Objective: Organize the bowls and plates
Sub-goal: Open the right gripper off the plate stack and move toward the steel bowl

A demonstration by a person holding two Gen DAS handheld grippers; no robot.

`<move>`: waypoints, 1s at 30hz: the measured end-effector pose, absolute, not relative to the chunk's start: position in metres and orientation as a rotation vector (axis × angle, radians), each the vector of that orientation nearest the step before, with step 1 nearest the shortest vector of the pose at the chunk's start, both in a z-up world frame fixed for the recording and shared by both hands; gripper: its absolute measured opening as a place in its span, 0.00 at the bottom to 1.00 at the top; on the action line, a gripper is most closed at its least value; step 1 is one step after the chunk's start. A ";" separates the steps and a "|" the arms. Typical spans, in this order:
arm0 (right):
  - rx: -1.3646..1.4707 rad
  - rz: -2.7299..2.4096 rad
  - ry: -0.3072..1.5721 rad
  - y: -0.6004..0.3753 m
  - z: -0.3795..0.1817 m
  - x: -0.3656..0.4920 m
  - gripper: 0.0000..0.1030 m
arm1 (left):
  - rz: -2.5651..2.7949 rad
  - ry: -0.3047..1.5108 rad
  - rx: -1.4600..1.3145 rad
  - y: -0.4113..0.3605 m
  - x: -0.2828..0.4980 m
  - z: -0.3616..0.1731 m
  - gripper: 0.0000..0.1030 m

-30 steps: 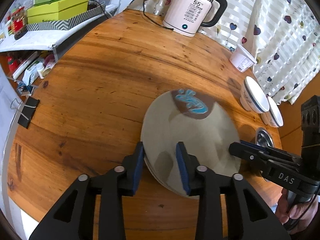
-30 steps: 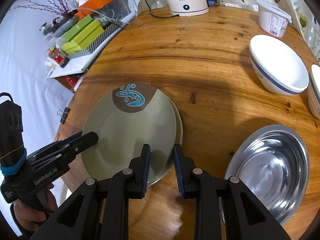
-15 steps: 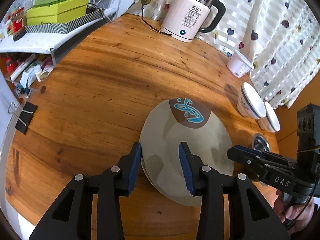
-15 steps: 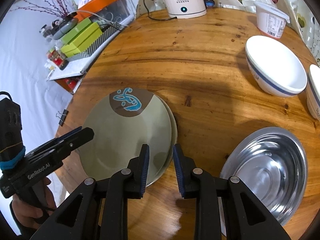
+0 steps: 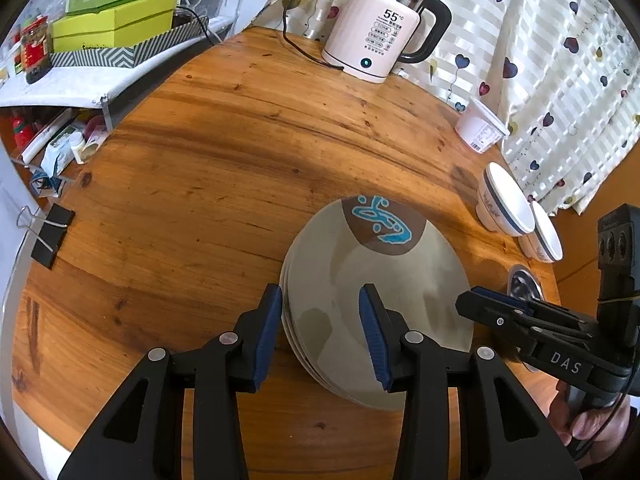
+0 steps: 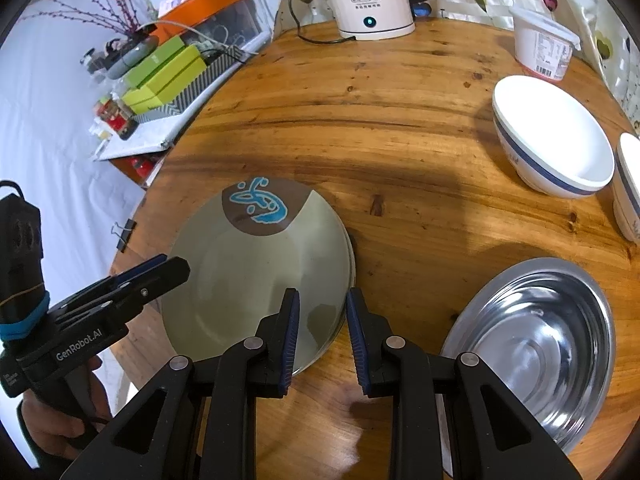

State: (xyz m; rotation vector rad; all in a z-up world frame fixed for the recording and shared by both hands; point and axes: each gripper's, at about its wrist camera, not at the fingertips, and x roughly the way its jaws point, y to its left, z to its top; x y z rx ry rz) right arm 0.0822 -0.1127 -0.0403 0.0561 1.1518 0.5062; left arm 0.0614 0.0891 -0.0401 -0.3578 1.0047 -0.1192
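Observation:
A stack of grey-green plates (image 5: 380,280) (image 6: 256,272), the top one with a brown patch and a blue fish drawing, lies on the round wooden table (image 5: 200,200). My left gripper (image 5: 320,296) (image 6: 176,268) hangs open over the stack's near left edge, its pads clear of the rim. My right gripper (image 6: 322,298) (image 5: 466,300) hovers over the stack's right edge with a narrow gap between its pads and nothing pinched. Two white bowls with blue bands (image 6: 560,136) (image 6: 630,184) stand at the right. A steel bowl (image 6: 536,340) sits near the right gripper.
A white kettle (image 5: 376,32) with its cord stands at the table's far edge, and a white tub (image 5: 482,130) stands beside the curtain. Green boxes (image 5: 116,28) lie on a shelf to the left. A binder clip (image 5: 50,236) hangs on the table's left rim.
The left jaws have spread slightly. Both views have drawn back a little from the plates. The stack has not moved.

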 end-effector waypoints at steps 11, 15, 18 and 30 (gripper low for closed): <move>0.039 0.541 1.102 -0.116 -0.026 0.077 0.29 | -0.099 0.961 -0.332 0.090 0.054 -0.026 0.40; 0.020 0.569 1.076 -0.114 -0.024 0.068 0.34 | -0.100 0.955 -0.320 0.086 0.050 -0.024 0.40; 0.000 0.584 1.048 -0.114 -0.021 0.061 0.34 | -0.102 0.944 -0.309 0.082 0.047 -0.020 0.40; -0.051 0.634 1.008 -0.121 -0.015 0.032 0.37 | -0.124 0.925 -0.291 0.067 0.030 -0.017 0.40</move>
